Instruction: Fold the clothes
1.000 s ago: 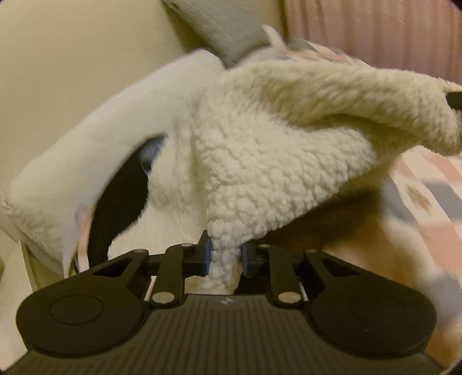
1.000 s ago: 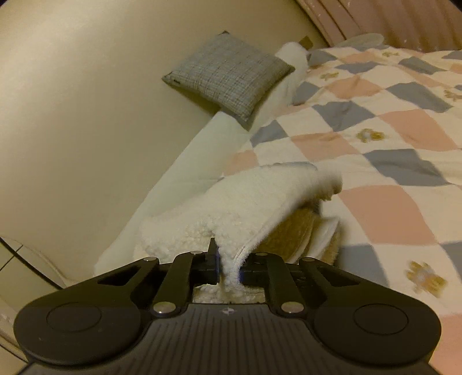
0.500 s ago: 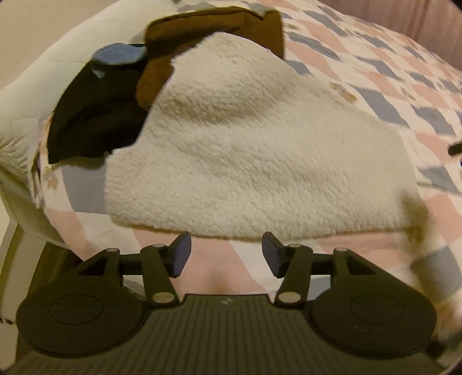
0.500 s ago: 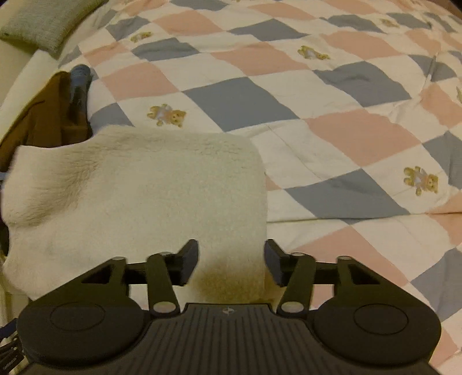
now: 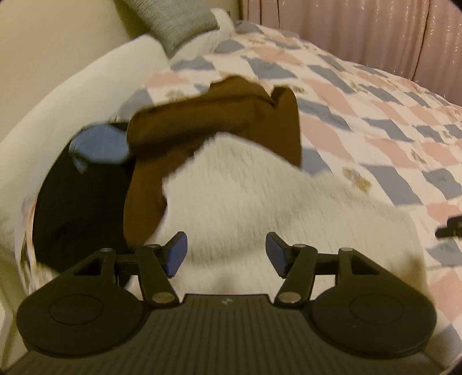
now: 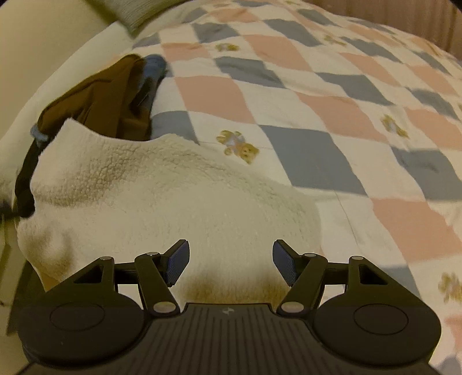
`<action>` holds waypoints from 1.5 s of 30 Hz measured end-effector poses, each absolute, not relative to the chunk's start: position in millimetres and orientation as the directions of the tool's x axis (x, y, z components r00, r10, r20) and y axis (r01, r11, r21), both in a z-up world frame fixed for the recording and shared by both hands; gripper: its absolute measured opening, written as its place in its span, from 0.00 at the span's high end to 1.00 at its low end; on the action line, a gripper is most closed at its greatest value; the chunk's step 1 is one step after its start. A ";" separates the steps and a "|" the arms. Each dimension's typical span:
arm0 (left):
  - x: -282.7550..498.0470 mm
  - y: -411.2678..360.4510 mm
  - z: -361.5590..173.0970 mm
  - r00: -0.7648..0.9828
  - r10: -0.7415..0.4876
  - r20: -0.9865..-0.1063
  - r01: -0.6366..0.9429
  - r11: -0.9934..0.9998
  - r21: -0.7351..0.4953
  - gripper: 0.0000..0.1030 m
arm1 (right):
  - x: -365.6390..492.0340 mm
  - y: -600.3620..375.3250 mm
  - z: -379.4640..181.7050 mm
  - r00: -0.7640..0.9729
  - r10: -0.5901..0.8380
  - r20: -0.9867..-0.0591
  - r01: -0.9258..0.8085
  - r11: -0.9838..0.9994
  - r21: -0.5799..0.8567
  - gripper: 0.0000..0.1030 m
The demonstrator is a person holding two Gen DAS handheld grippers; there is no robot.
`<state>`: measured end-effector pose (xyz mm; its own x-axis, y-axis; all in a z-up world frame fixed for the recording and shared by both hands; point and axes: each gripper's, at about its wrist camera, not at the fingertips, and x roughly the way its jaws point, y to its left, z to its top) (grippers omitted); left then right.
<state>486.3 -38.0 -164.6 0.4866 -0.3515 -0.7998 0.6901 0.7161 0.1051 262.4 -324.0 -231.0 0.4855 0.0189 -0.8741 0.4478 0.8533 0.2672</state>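
Observation:
A cream fleece garment [image 5: 260,207] [image 6: 161,202] lies spread on the checked quilt [image 5: 375,115] [image 6: 317,115], near the bed's front corner. My left gripper [image 5: 225,253] hovers over its near edge, jaws opening, nothing between the pads. My right gripper [image 6: 231,262] hangs above the fleece's near right part, jaws also opening and empty. Behind the fleece lie a brown garment [image 5: 225,121] [image 6: 101,98], a black one [image 5: 78,202] and a blue piece [image 5: 101,144] [image 6: 154,67]. The left view is blurred.
A grey cushion [image 5: 179,20] leans at the head of the bed by the cream wall [image 5: 43,43]. A pink curtain [image 5: 375,31] hangs behind the bed. The tip of the other gripper [image 5: 450,226] shows at the left view's right edge.
Both grippers held the fleece up a second ago; they let go and opened. The fleece now lies flat on the quilt. Both views tilted down toward the bed.

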 end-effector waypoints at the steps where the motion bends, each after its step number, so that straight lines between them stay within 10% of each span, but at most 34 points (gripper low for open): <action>1: 498.7 -43.7 -165.6 0.487 -0.358 -0.797 0.696 0.710 0.106 0.42 | 267.8 -327.0 -237.1 0.481 0.022 -0.876 0.437 0.860 0.262 0.35; 15: 603.6 -74.5 -211.9 0.389 -0.402 -0.829 0.778 0.626 0.061 0.16 | 350.2 -394.1 -330.3 0.401 0.007 -0.916 0.342 0.926 0.157 0.06; 18: 607.8 -77.3 -223.5 0.327 -0.425 -0.844 0.813 0.581 0.023 0.21 | 363.3 -406.0 -349.9 0.369 0.031 -0.929 0.309 0.939 0.154 0.05; 22: 605.5 -77.2 -232.6 0.275 -0.451 -0.849 0.834 0.551 -0.022 0.52 | 368.4 -413.9 -372.7 0.327 0.062 -0.943 0.305 0.938 0.167 0.05; 26: 591.6 -75.3 -231.7 0.293 -0.448 -0.845 0.837 0.548 0.000 0.75 | 358.9 -407.9 -390.9 0.285 0.067 -0.956 0.288 0.945 0.152 0.16; 30: 567.6 -73.2 -225.8 0.369 -0.405 -0.837 0.830 0.549 0.101 0.92 | 339.1 -403.4 -393.0 0.303 0.070 -0.950 0.307 0.937 0.167 0.76; 45: 401.9 16.7 -65.0 0.612 -0.477 -0.630 0.685 0.719 0.121 0.94 | 114.5 -339.6 -226.2 0.676 -0.277 -0.683 0.392 0.920 0.015 0.88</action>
